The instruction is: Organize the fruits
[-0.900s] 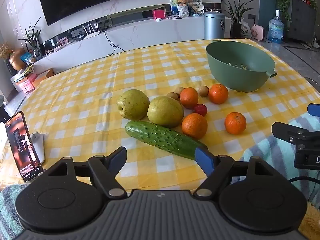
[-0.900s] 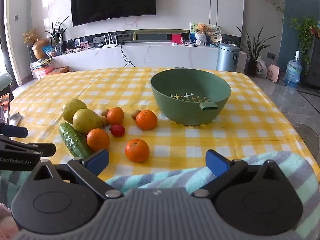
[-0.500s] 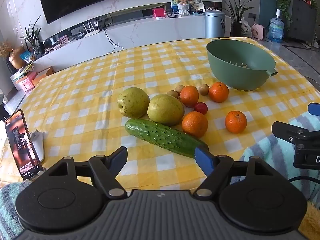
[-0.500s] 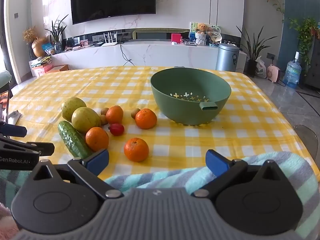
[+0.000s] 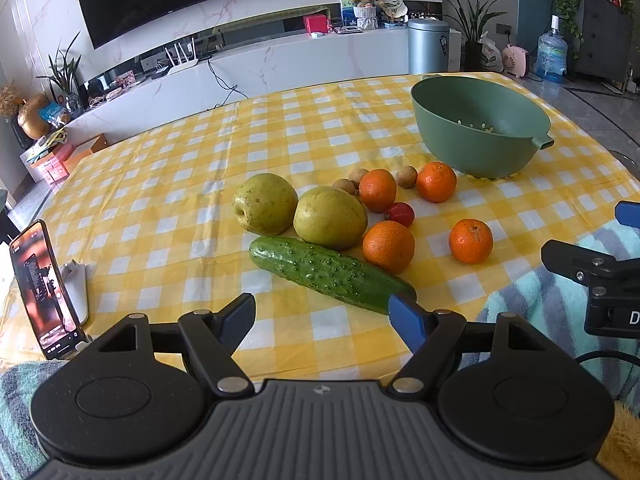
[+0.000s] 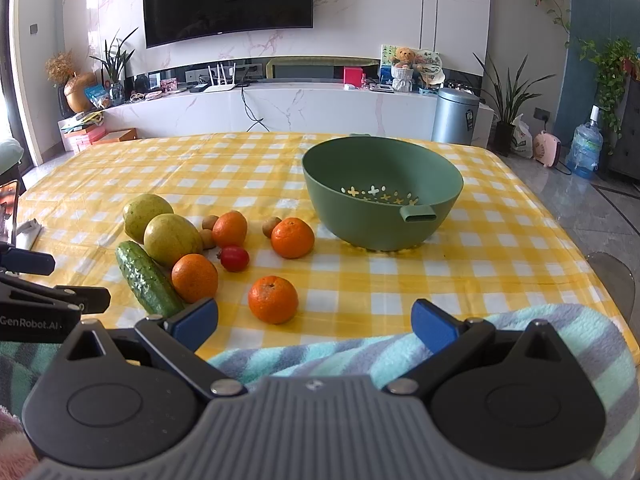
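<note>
Fruit [image 5: 388, 245] unmoved, both grippers unchanged, open

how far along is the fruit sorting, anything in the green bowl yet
Nothing looks done: the green bowl holds no fruit. Nothing is in hand either; the left claw and right claw are both open and empty, short of the pile. All is left: four oranges, two pears, the small red fruit, the little brown fruits and the cucumber lie on the tablecloth.
</note>
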`<move>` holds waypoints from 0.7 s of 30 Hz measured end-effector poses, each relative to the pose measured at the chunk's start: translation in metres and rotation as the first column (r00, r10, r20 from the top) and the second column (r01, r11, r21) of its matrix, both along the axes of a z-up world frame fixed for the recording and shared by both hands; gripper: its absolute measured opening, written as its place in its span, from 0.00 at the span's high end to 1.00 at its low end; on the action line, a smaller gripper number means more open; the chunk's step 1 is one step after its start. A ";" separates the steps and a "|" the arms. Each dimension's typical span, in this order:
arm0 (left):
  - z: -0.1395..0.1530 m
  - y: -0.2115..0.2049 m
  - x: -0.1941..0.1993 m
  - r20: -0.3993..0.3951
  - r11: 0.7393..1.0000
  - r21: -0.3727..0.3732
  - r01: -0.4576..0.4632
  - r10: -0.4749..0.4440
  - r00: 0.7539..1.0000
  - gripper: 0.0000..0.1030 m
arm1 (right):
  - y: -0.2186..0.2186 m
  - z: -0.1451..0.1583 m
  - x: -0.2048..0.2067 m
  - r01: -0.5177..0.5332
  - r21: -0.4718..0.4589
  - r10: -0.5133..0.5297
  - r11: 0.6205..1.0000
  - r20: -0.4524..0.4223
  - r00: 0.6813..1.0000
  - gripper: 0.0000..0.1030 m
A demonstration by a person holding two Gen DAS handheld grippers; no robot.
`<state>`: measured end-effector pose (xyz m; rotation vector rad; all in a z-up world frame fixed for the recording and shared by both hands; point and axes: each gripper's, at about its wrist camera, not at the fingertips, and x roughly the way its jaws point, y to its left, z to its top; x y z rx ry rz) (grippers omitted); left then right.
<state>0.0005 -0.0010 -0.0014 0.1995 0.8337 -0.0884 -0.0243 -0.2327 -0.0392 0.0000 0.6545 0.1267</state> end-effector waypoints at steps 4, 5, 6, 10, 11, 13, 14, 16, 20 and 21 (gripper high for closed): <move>0.000 -0.001 0.000 -0.001 1.000 0.003 0.000 0.000 1.000 0.13 | -0.002 -0.001 -0.003 0.002 0.000 -0.002 1.000 -0.004 1.000 0.04; 0.000 0.000 0.000 0.000 1.000 0.000 0.000 0.000 1.000 0.13 | -0.004 0.000 -0.004 0.003 0.001 -0.003 1.000 -0.005 1.000 0.04; 0.000 0.000 0.000 0.000 1.000 -0.002 -0.001 0.001 1.000 0.13 | -0.003 0.000 -0.004 0.003 0.001 -0.003 1.000 -0.005 1.000 0.04; 0.000 0.000 0.000 0.000 1.000 -0.003 0.001 -0.001 1.000 0.13 | -0.003 -0.001 -0.002 0.002 -0.004 -0.002 1.000 -0.005 1.000 0.04; 0.000 0.000 0.000 -0.001 1.000 -0.003 0.001 -0.001 1.000 0.13 | -0.002 -0.003 0.001 0.002 -0.005 -0.002 1.000 -0.005 1.000 0.04; 0.000 0.000 0.000 -0.002 1.000 -0.002 -0.001 0.001 1.000 0.13 | -0.003 -0.003 0.001 0.003 -0.003 -0.003 1.000 -0.005 1.000 0.04; 0.000 -0.001 0.000 -0.003 1.000 -0.002 0.000 0.000 1.000 0.13 | -0.003 -0.004 0.001 0.003 -0.004 -0.003 1.000 -0.006 1.000 0.04; 0.000 -0.001 -0.001 -0.003 1.000 -0.002 0.000 0.000 1.000 0.13 | -0.002 -0.002 0.000 0.002 -0.007 -0.002 1.000 -0.006 1.000 0.04; 0.000 -0.001 -0.001 -0.003 1.000 -0.001 0.002 -0.002 1.000 0.13 | 0.000 -0.005 0.004 0.005 -0.012 -0.005 1.000 -0.009 1.000 0.04; 0.000 -0.001 0.000 -0.003 1.000 -0.002 0.001 -0.001 1.000 0.13 | 0.001 -0.005 0.004 0.005 -0.014 -0.005 1.000 -0.010 1.000 0.04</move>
